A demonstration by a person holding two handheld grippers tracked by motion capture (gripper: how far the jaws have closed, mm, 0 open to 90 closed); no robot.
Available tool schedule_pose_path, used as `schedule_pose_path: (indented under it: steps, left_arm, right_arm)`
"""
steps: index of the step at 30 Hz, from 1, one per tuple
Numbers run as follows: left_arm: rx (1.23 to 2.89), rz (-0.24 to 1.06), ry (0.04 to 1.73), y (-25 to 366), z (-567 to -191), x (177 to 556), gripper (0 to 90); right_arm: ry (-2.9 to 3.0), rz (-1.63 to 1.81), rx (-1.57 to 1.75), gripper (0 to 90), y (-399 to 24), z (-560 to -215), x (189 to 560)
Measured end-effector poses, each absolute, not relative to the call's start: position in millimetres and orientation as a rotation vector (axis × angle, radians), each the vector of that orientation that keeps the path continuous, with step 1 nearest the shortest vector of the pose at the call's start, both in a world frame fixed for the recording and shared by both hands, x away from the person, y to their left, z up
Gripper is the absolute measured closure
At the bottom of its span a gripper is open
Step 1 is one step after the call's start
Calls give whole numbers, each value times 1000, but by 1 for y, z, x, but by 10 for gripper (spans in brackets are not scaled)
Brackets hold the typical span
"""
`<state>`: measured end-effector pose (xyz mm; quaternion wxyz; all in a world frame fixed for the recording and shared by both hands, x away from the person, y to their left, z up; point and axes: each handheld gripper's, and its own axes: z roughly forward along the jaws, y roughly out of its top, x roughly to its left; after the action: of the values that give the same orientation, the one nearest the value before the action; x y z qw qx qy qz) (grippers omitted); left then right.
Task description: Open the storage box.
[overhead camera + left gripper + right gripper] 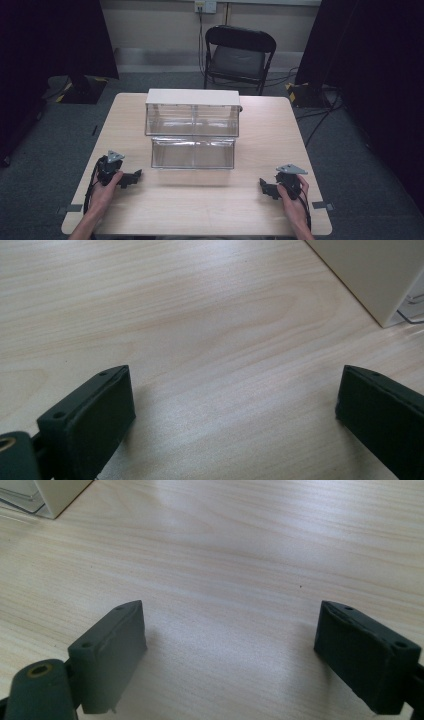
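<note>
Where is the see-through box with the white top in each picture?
High view: the box stands in the middle of the table, its lower drawer toward the person.
Left gripper view: its white corner sits at the top right.
Right gripper view: its corner sits at the top left.
Shared landmark: the pale wooden table.

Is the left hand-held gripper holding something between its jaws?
No, the left hand-held gripper has its jaws wide apart, with bare table between them.
</note>
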<state>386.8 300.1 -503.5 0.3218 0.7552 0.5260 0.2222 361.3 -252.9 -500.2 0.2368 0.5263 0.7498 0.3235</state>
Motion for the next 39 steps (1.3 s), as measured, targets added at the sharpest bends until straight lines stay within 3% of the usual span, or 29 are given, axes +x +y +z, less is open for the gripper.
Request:
schedule_pose_path:
  steps: [10, 14, 39]
  left_arm:
    - [1976, 586, 1375, 299, -503, 384, 50]
    - [1974, 590, 1365, 299, -501, 383, 159]
    - [1907, 498, 1147, 267, -470, 365, 166]
  right_arm:
    - [2056, 887, 1443, 124, -253, -500, 361]
    - [2056, 887, 1443, 124, -253, -500, 361]
    - [2056, 887, 1443, 124, -253, -500, 361]
